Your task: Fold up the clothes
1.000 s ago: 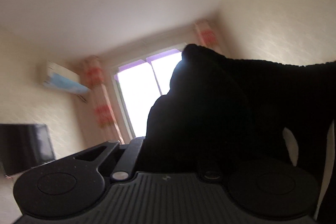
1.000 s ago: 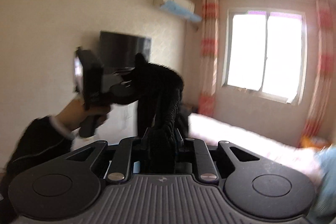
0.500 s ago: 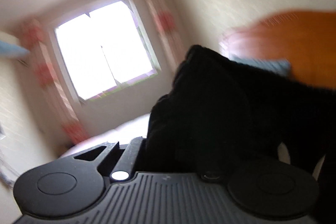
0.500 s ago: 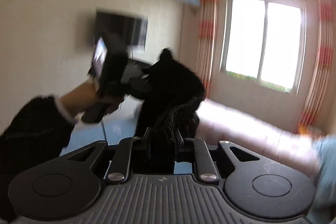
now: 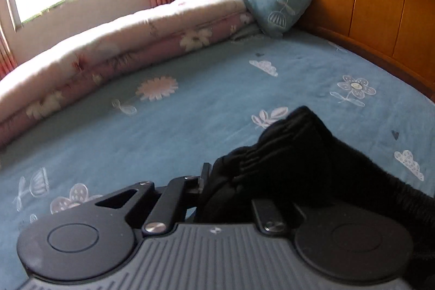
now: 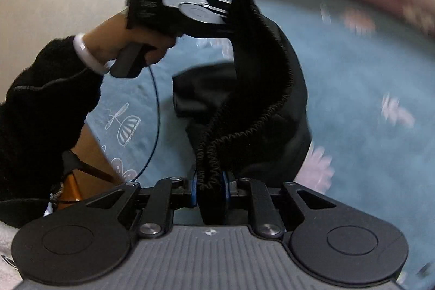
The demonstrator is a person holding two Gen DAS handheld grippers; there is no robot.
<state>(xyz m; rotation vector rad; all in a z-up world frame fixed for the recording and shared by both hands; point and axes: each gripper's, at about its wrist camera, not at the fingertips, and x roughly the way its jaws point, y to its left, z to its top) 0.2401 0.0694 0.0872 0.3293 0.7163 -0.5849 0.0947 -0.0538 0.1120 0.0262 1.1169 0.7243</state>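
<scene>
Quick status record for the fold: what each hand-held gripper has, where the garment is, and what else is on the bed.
left hand-held gripper: shut on black garment
right hand-held gripper: shut on the garment's elastic band
garment: stretched between both, hanging over blue sheet
bed: folded quilt, blue pillow, wooden headboard

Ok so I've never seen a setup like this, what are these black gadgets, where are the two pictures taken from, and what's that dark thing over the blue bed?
No robot here: a person holds a trigger-handled clamp in each hand, each with a wide-angle camera looking along its two fingers. One picture is from the left gripper, the other from the right gripper, which also shows the left hand. Both are shut on a black garment, pinching its ribbed elastic edge, so it hangs between them above the blue bedsheet. On the bed lie a rolled floral quilt and a blue pillow against the wooden headboard.
</scene>
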